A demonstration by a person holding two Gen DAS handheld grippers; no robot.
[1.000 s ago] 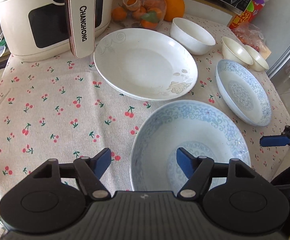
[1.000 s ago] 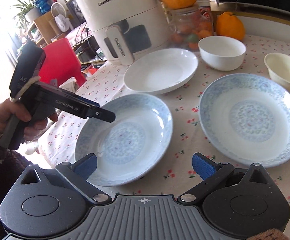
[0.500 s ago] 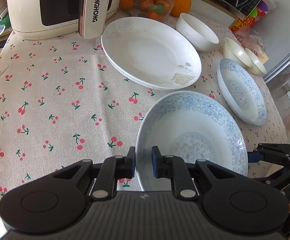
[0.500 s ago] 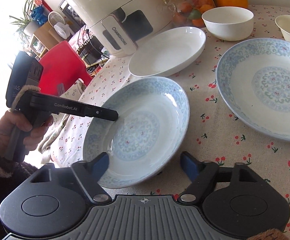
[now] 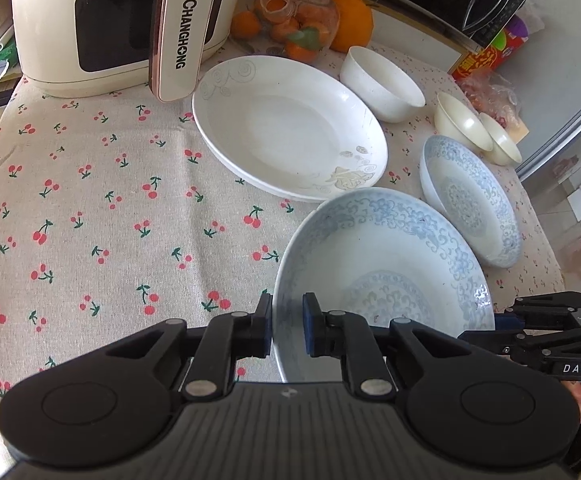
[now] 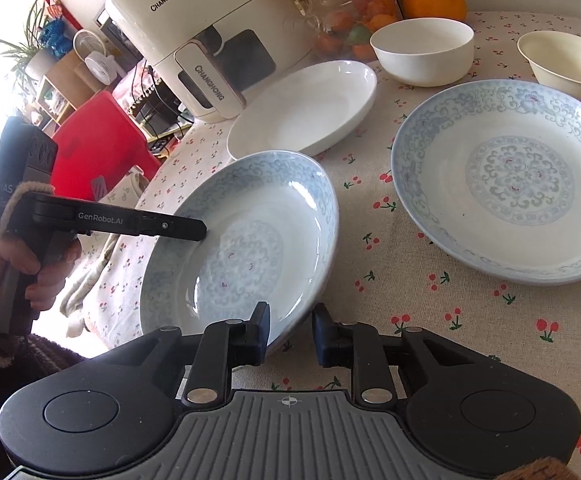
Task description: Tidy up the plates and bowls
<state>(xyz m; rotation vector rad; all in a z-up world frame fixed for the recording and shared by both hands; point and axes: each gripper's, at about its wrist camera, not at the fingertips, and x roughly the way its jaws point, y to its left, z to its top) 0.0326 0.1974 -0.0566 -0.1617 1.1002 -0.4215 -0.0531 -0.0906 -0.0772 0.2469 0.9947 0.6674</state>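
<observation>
Item: near blue plate [image 5: 382, 276], at the tabletop's [image 5: 90, 208] near edge, tilted, rim pinched by my left gripper [image 5: 288, 330] and right gripper [image 6: 290, 330] fingers. Nothing stacked; second blue plate [image 6: 506, 176], white plate [image 5: 290, 136], bowls [image 5: 382, 78] remain.

The near rim of the blue-patterned plate [image 5: 386, 264] disappears behind the left gripper [image 5: 288, 330] body, so contact of the fingers [image 5: 265, 332] with the rim is partly masked. In the right wrist view the same plate's underside is out of sight, and the right gripper [image 6: 290, 330] covers its near edge. The cream bowl [image 6: 566, 64] at the surface's far right edge is cut by the picture's border. Fruit inside the glass jar [image 6: 342, 20] is blurred. The hand [image 6: 30, 264] holding the left gripper is partly cropped.
</observation>
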